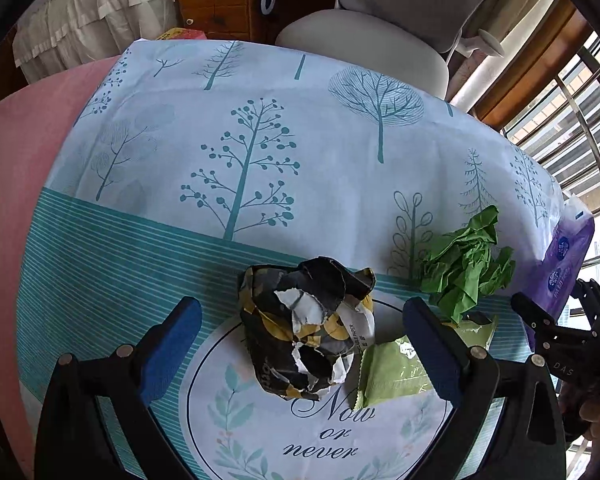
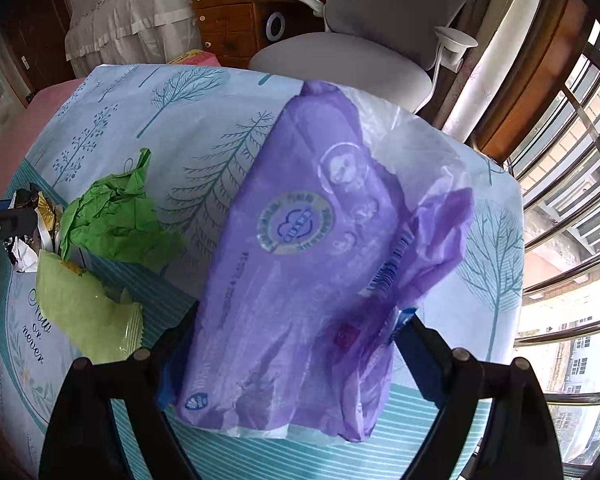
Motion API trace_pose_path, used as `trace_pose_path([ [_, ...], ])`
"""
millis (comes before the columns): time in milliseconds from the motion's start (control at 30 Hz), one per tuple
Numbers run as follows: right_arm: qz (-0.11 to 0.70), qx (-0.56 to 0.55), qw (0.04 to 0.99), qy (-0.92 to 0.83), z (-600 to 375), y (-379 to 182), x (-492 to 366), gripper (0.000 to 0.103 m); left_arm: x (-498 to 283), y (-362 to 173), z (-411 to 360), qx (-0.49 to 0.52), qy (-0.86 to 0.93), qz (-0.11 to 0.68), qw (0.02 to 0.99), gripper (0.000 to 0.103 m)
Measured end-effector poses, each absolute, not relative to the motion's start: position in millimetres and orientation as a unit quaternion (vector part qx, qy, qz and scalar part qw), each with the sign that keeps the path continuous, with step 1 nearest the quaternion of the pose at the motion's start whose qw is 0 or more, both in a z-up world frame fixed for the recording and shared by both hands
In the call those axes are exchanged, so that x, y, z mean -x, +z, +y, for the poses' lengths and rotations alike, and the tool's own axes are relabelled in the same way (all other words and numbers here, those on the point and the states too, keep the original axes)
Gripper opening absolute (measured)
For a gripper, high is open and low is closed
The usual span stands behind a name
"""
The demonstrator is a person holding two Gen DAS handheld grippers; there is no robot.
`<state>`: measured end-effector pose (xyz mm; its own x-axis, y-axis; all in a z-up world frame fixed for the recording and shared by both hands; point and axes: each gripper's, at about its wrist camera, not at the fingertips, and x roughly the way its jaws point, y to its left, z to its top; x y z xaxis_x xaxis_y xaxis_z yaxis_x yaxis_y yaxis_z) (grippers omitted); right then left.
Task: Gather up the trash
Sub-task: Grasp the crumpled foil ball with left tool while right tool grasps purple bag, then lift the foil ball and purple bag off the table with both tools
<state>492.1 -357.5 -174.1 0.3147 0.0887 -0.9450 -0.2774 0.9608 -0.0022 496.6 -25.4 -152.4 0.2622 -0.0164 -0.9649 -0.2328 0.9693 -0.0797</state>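
Tree-printed tablecloth (image 1: 300,128) covers the table; a grey chair (image 1: 364,48) stands behind it. Left gripper (image 1: 302,340): jaws wide, straddling the crumpled black-and-yellow wrapper (image 1: 304,328) without visible contact. A pale green packet (image 1: 392,372) lies just beside that wrapper, crumpled green paper (image 1: 466,264) nearby. Right gripper (image 2: 292,360): jaws spread wide around the purple plastic bag (image 2: 300,260); pad contact appears likely but is hidden
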Motion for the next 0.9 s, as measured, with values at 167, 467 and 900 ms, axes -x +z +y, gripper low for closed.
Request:
trace_pose_path([
  [167, 0.562, 0.038, 0.818, 0.116, -367.7, -166.0, -493.6, 0.041, -499.6, -165.7, -29.5, 0.090, 0.071, 0.616, 0.780, 0.081],
  [467, 0.561, -0.048, 0.816, 0.127, -378.1, -151.1, -471.8, 0.016, -485.3, -157.9, -35.7, 0.083, 0.076, 0.592, 0.798, 0.051],
  [900, 0.549, -0.116, 0.815, 0.146, -337.7, -112.9, -372.2, 0.011, -376.3, -78.7, -19.9, 0.083, 0.051, 0.546, 0.832, 0.050],
])
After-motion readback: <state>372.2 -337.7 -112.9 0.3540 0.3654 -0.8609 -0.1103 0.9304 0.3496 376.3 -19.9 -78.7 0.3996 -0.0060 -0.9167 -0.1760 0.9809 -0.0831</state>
